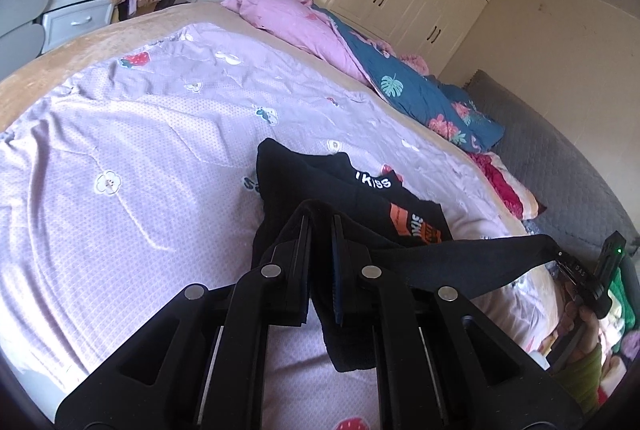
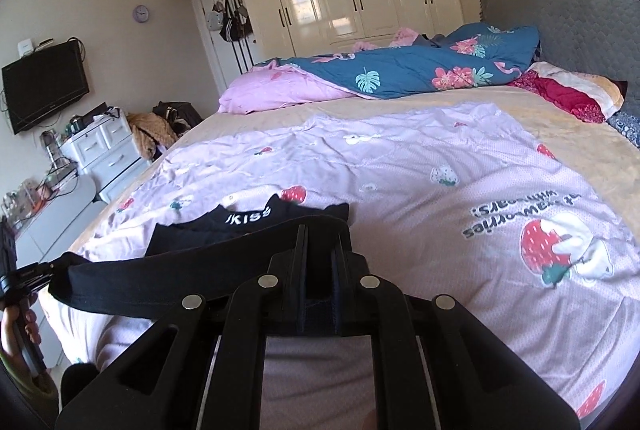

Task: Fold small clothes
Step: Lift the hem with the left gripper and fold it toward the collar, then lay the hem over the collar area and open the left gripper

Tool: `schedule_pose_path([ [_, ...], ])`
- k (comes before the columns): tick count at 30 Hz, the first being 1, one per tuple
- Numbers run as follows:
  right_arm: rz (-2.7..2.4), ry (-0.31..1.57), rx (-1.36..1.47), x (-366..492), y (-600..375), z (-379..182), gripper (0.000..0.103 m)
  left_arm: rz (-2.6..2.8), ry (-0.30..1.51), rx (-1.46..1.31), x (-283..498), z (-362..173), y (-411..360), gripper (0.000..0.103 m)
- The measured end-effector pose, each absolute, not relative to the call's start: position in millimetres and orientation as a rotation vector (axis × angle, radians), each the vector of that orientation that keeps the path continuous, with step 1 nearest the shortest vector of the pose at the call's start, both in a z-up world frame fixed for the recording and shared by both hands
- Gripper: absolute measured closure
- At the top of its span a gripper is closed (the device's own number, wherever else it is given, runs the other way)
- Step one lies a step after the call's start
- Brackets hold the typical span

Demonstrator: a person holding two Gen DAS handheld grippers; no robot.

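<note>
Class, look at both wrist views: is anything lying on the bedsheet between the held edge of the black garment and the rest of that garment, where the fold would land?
Nothing visible does. The left gripper and right gripper both pinch the black garment, its edge stretched between them. Beyond lies only the garment's body on the lilac bedsheet.

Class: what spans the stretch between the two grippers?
A taut black band of the black garment runs from the left gripper to the right gripper; both wrist views show it.
</note>
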State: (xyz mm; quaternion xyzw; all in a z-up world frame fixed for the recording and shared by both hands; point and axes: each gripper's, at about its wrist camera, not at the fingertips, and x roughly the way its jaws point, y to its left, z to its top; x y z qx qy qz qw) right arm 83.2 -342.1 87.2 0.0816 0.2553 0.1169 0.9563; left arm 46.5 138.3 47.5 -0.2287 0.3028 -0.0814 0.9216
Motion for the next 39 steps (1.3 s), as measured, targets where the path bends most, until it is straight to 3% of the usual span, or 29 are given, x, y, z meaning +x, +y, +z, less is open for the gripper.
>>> schedule_pose_path([
  [28, 0.122, 0.613, 0.333, 198.4, -318.0, 63.2, 0.094, -0.082, 0.656, -0.591, 135.1, 10.3, 162.7, 0.100],
  [39, 0.081, 0.612, 0.250, 211.9, -308.3, 36.2, 0.094, -0.051, 0.663, -0.584, 145.4, -10.2, 170.1, 0.099],
])
